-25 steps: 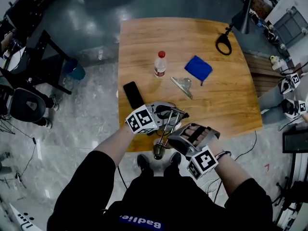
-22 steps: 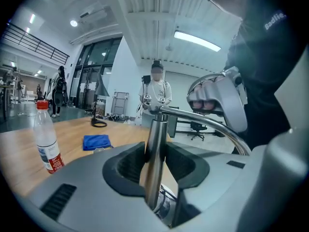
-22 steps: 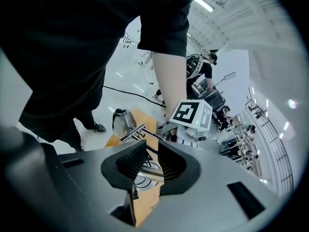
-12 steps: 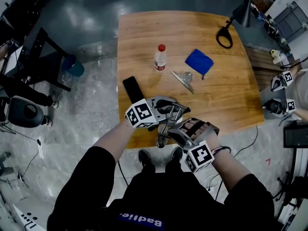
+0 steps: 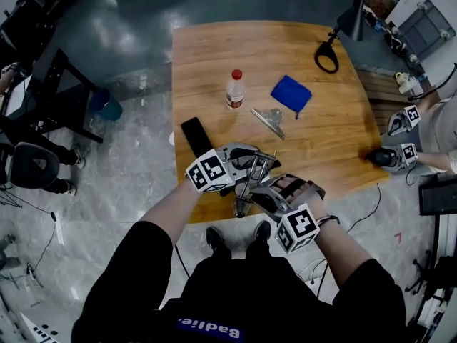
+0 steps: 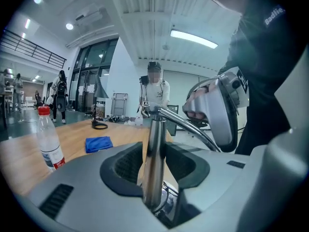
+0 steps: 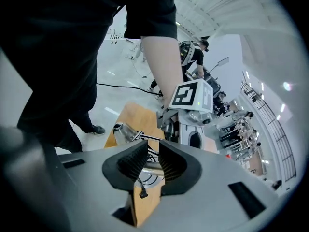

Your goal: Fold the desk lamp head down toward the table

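Left gripper (image 6: 154, 166): both fingers (image 6: 128, 166) pressed against the upright chrome post of the desk lamp (image 6: 155, 144), whose thinner arm slants off right toward the right gripper (image 6: 219, 112). To the left, on the wooden table (image 6: 29, 163): red-capped bottle (image 6: 49, 141), blue cloth (image 6: 98, 144), black ring (image 6: 100, 125) farther back. A person (image 6: 154, 93) stands beyond.

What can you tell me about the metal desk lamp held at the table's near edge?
The desk lamp is slim, shiny, silver-looking metal: an upright tube, a thinner arm jointed at its top, and a small cone-shaped head. It stands at the wooden table's near edge. The left gripper is shut on the tube; the right gripper is shut on the arm.
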